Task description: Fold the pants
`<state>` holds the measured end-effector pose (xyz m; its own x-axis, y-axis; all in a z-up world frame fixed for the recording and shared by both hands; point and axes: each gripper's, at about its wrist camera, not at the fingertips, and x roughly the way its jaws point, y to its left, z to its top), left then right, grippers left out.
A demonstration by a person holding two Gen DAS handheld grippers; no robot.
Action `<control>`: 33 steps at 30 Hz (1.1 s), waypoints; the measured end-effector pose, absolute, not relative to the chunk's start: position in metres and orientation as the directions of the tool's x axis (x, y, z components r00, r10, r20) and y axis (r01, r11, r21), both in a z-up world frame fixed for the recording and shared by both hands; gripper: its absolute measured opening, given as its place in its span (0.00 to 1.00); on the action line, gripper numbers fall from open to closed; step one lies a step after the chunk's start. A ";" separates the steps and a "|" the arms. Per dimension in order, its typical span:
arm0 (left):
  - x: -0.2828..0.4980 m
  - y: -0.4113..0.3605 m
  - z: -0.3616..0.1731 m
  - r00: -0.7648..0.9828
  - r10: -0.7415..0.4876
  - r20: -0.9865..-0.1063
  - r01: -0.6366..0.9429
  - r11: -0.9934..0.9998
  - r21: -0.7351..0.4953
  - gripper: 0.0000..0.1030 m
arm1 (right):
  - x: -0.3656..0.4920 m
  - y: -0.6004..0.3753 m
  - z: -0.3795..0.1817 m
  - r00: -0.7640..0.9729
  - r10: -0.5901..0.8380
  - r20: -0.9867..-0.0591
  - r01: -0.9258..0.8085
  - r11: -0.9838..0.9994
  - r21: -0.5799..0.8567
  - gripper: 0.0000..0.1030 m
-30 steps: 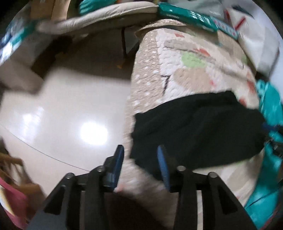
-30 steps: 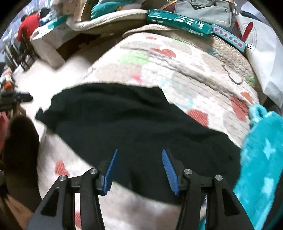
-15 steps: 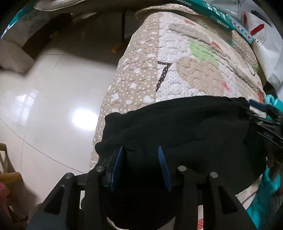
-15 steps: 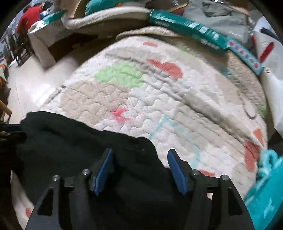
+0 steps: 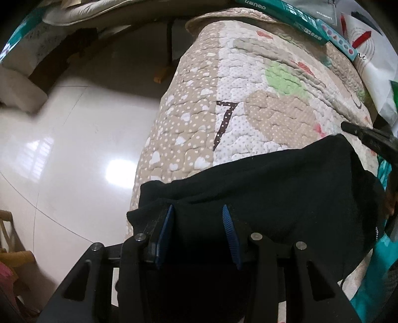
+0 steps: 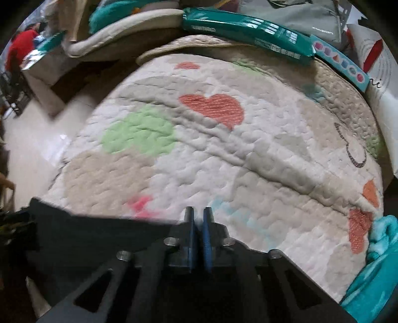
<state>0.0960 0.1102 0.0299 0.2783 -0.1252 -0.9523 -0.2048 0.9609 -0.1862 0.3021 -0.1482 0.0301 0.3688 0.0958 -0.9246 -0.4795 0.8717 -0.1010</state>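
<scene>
Black pants (image 5: 273, 198) lie bunched on the quilted mat (image 5: 248, 104) beside glossy tile floor (image 5: 62, 149); the left gripper (image 5: 199, 223) stands part-spread with pants fabric between its pads; the right gripper (image 6: 198, 223) is pressed together at the pants' edge; a teal blanket (image 6: 373, 268) crowds the right; green packages (image 6: 248, 27) line the mat's far rim.

You have one pair of black pants (image 5: 273, 193) in front of you, on one quilted mat (image 6: 223, 154). You are working with two grippers: the left gripper (image 5: 199, 223) and the right gripper (image 6: 199, 223), each with two blue pads. Count on the mat one dark numeral 7 (image 5: 225, 121), one green patch (image 6: 139, 133) and one large red heart (image 6: 214, 108). Beyond it lie one green packet (image 6: 246, 31), one grey bag (image 6: 298, 17) and, at the right edge, one teal fleece blanket (image 6: 373, 268).
</scene>
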 end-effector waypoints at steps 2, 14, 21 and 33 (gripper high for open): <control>0.094 0.119 0.032 0.278 -0.155 -0.948 -0.220 0.951 -0.219 0.39 | 0.314 -0.157 0.026 0.388 0.017 -0.921 -0.415 0.896 -0.158 0.01; 0.050 0.237 0.072 0.463 -0.071 -0.883 -0.564 0.746 -0.355 0.46 | 0.232 -0.078 0.071 0.328 0.316 -0.890 -0.664 0.748 0.021 0.63; 0.021 0.261 0.076 0.508 -0.068 -0.859 -0.580 0.710 -0.399 0.48 | 0.153 0.048 0.041 0.166 0.362 -0.917 -0.896 0.444 0.013 0.63; 0.005 0.287 0.059 0.560 -0.133 -0.818 -0.570 0.655 -0.497 0.48 | 0.140 0.118 -0.009 0.165 0.143 -0.976 -0.919 0.381 -0.099 0.23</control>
